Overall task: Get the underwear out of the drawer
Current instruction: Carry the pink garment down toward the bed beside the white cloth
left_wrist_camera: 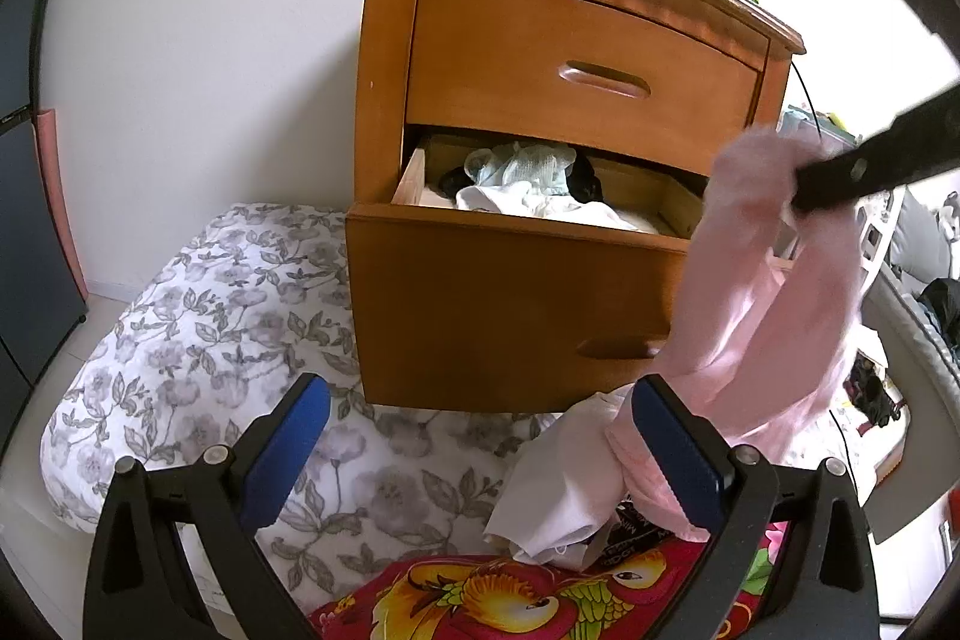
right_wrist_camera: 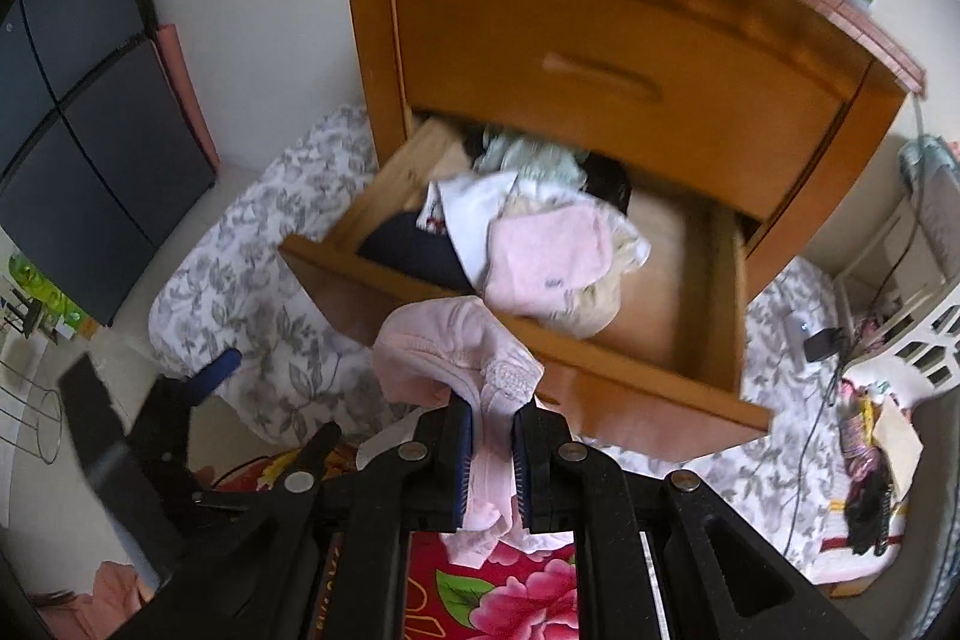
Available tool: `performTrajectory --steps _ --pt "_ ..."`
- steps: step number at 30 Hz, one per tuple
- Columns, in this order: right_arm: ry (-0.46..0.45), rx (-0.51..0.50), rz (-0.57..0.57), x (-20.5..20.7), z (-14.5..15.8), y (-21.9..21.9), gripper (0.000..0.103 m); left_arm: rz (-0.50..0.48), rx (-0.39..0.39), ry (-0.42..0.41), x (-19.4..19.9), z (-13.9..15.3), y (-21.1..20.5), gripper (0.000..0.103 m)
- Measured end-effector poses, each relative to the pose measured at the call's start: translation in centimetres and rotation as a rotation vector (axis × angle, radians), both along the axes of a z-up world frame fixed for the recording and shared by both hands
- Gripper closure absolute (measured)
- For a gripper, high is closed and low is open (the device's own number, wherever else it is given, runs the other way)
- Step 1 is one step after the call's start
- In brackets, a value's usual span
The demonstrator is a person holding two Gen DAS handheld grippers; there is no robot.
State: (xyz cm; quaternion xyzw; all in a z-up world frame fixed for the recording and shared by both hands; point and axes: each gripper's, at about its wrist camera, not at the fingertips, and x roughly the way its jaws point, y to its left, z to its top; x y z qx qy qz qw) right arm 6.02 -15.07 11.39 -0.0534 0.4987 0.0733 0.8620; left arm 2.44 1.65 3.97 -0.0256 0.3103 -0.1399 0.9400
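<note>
The right gripper (right_wrist_camera: 493, 427) has its jaws closed narrow on the pink underwear (right_wrist_camera: 456, 346), which hangs in front of the open drawer (right_wrist_camera: 600, 376); it looks light, soft and limp, best pinched at a bunched fold; the left gripper (left_wrist_camera: 480, 451) stands wide and empty.

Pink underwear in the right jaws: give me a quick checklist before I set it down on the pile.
1. Right gripper shut on the pink cotton underwear: ok.
2. Garment clear of the open lower wooden drawer: ok.
3. Left gripper open, holding nothing: ok.
4. Landing spot by the white cloth on the red floral blanket: ok.
5. Drawer emptied: not ok, folded pink garment inside.
6. Fabric snagged on the left gripper: cannot tell.
</note>
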Motion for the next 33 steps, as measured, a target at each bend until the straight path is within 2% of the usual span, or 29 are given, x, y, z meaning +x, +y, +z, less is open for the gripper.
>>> performTrajectory --steps 12,26,33 --pt "0.098 -0.011 -0.009 2.2 -6.8 1.3 0.091 0.002 -0.004 0.009 0.2 -0.3 0.2 0.002" --pt "0.229 0.03 -0.109 4.0 -13.1 -0.6 0.091 0.001 -0.003 0.018 0.4 -0.5 0.3 0.002" --pt "0.262 0.025 -0.132 4.1 -15.1 -0.8 0.088 -0.001 -0.001 0.024 0.5 -0.7 0.3 0.002"
